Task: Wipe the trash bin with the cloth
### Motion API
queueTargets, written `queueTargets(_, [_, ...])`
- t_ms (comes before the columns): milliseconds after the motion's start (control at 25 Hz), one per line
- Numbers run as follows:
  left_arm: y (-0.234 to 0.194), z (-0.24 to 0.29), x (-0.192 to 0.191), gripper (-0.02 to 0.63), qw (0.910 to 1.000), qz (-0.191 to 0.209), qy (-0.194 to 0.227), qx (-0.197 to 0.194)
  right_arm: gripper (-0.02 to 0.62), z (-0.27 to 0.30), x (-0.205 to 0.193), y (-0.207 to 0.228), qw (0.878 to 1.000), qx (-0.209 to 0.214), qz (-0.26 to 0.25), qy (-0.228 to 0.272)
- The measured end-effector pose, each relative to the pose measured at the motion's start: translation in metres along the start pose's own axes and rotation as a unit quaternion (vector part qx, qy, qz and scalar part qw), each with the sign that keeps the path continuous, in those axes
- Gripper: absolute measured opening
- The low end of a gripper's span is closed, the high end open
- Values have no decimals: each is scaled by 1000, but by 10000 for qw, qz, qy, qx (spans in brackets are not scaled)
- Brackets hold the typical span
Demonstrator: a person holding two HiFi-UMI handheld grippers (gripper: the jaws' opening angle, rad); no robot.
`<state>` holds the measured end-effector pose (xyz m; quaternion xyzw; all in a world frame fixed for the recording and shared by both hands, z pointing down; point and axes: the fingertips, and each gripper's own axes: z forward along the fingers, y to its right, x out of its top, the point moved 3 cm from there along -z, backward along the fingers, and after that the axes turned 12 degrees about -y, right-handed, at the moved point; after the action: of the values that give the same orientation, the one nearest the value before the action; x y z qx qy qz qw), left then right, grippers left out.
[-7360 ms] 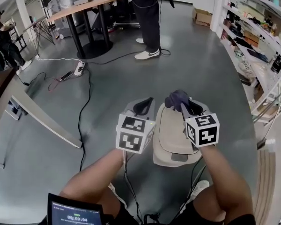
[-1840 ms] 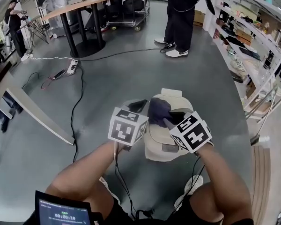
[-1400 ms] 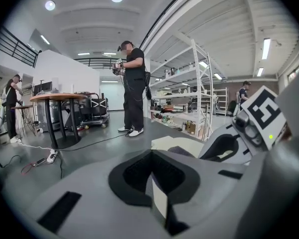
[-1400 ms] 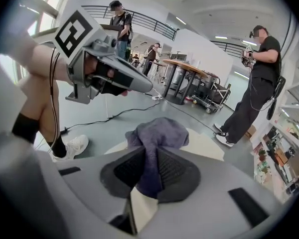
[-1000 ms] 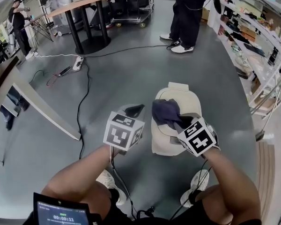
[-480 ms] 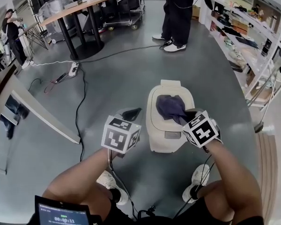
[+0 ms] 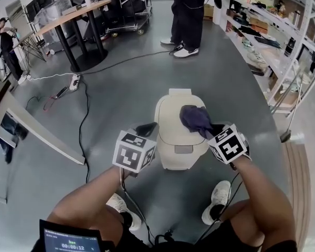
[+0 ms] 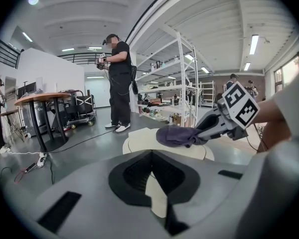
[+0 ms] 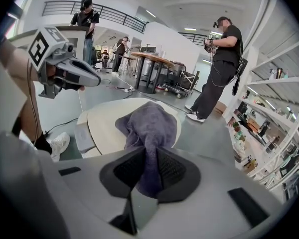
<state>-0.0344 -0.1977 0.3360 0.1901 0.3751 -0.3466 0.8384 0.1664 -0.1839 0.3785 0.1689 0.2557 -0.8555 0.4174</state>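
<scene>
Left gripper (image 7: 145,127) hangs just beside the left edge of the beige plastic trash bin (image 7: 173,134), fingers pressed together on nothing. Bin's lid is down, so can't see inside. Dark purple cloth (image 7: 195,117) sits bunched on the lid's right side, one end clamped in the right gripper (image 7: 212,129) fingers and mostly buried there.

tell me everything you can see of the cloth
The cloth is a dark purple-grey rag of soft, thin-looking fabric, bunched and creased rather than spread flat. One end is pinched between the jaws of the right gripper. The rest fans out and lies on the right part of the trash bin, on its cream lid. Nothing else touches it; the left gripper is off to the bin's left.
</scene>
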Motion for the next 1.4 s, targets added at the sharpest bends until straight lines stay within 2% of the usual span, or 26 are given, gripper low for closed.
queueTargets(200, [-1,1,6,2,10000,14,39,22,69,-4,1,5,9997,-204,-75,148])
queueTargets(360, [-2,-1,9,2,9999,-15,110,18,69,-21,17,-7,9970,-336,-240,661])
queueTargets(560, [-2,-5,5,2,9999,19,146,48,69,-36,43,-43,9930,-61,-429,1094])
queueTargets(720, [-7,-19,-1,2,9998,-20,138,151,69,-49,59,-76,9901,299,-580,1240])
queueTargets(920, [-20,-31,-18,2,9996,-45,48,256,69,-44,69,-110,9881,559,-837,1165])
queueTargets(1120, [-24,-42,-36,2,9994,-66,-28,340,69,-26,58,-123,9888,584,-1147,761])
queueTargets(1400, [-27,-45,-41,2,9989,-390,14,272,69,-12,50,-117,9920,542,-967,602])
